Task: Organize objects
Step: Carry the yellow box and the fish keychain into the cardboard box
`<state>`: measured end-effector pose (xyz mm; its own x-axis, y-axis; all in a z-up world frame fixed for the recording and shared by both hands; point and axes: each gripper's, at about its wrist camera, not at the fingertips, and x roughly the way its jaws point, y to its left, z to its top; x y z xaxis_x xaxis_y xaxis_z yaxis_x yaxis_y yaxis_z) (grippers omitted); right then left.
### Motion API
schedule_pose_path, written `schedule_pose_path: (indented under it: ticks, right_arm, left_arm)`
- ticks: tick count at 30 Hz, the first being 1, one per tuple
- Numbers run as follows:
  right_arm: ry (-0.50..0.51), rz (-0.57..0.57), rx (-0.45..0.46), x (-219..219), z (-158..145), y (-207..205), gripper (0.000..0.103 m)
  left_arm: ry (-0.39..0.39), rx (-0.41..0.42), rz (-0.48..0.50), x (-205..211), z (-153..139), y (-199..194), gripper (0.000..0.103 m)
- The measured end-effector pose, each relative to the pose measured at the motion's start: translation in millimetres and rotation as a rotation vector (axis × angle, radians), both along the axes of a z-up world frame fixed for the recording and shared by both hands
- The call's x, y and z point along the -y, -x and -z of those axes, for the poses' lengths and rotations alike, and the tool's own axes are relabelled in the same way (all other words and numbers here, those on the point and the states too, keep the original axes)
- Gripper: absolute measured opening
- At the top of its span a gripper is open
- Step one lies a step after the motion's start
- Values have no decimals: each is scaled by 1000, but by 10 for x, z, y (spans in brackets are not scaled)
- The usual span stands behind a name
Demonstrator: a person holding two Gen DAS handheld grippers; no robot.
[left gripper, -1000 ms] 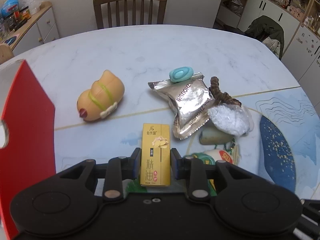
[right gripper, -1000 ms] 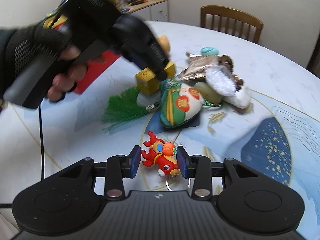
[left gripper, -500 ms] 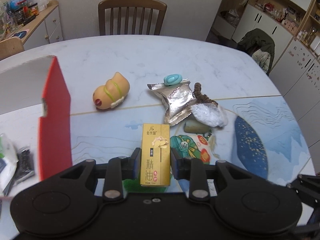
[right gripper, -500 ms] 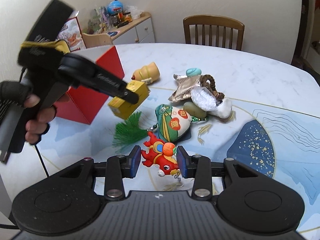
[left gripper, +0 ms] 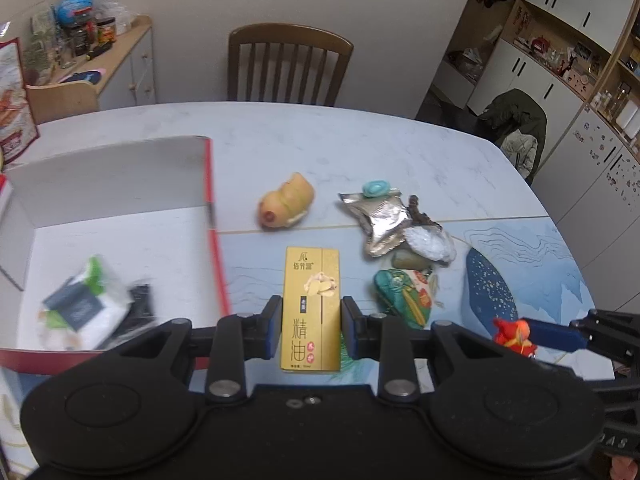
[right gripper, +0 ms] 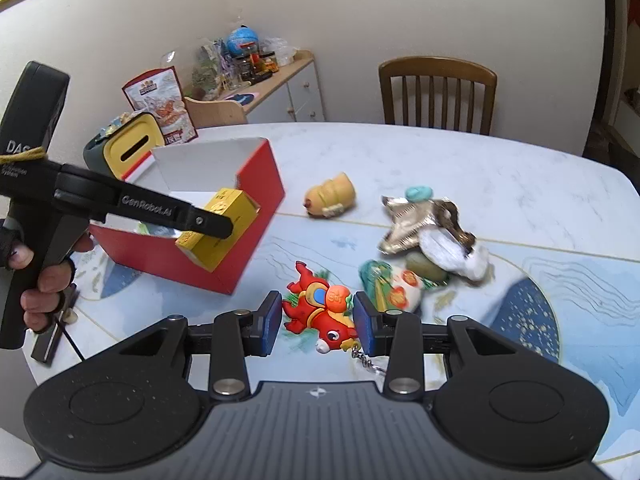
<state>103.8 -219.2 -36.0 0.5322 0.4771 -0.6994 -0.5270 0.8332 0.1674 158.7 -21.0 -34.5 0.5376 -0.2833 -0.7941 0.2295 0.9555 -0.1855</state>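
Note:
My left gripper point(left gripper: 311, 332) is shut on a yellow box with Chinese print point(left gripper: 312, 304), held in the air near the right wall of an open red carton point(left gripper: 214, 216); the yellow box point(right gripper: 224, 220) and the carton point(right gripper: 256, 216) also show in the right wrist view. My right gripper point(right gripper: 316, 324) is shut on a red horse keychain toy point(right gripper: 320, 312), lifted above the table. On the table lie a tan toy point(left gripper: 286, 200), a silver foil packet point(left gripper: 380, 216), a teal clip point(left gripper: 374, 188), a white bag point(left gripper: 428, 240) and a green pouch point(left gripper: 404, 296).
The carton holds a white packet point(left gripper: 80, 308) and a black item point(left gripper: 138, 304). A yellow-grey device point(right gripper: 128, 148) and snack bag point(right gripper: 160, 104) stand behind the carton. A wooden chair point(left gripper: 288, 64) is at the far edge. A sideboard point(left gripper: 100, 68) is far left.
My left gripper has risen and moved left with the yellow box, over to the red carton. My right gripper has lifted higher, still holding the red horse toy.

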Motion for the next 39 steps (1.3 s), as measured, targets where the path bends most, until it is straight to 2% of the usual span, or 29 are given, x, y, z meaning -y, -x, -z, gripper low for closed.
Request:
schedule_pose_path:
  ticks: [9, 20, 30, 39]
  right_arm:
    - [21, -36, 12, -579, -190, 2, 38]
    - [54, -97, 28, -1415, -261, -111, 38]
    - [75, -112, 17, -2170, -170, -443, 38]
    - [136, -92, 10, -2725, 52, -897, 38]
  left_arm:
    - [-7, 19, -33, -562, -138, -5, 28]
    - [-45, 45, -64, -1318, -175, -193, 28]
    - [-90, 31, -102, -1917, -27, -544, 28]
    - [-145, -1, -98, -2088, 239, -974, 28]
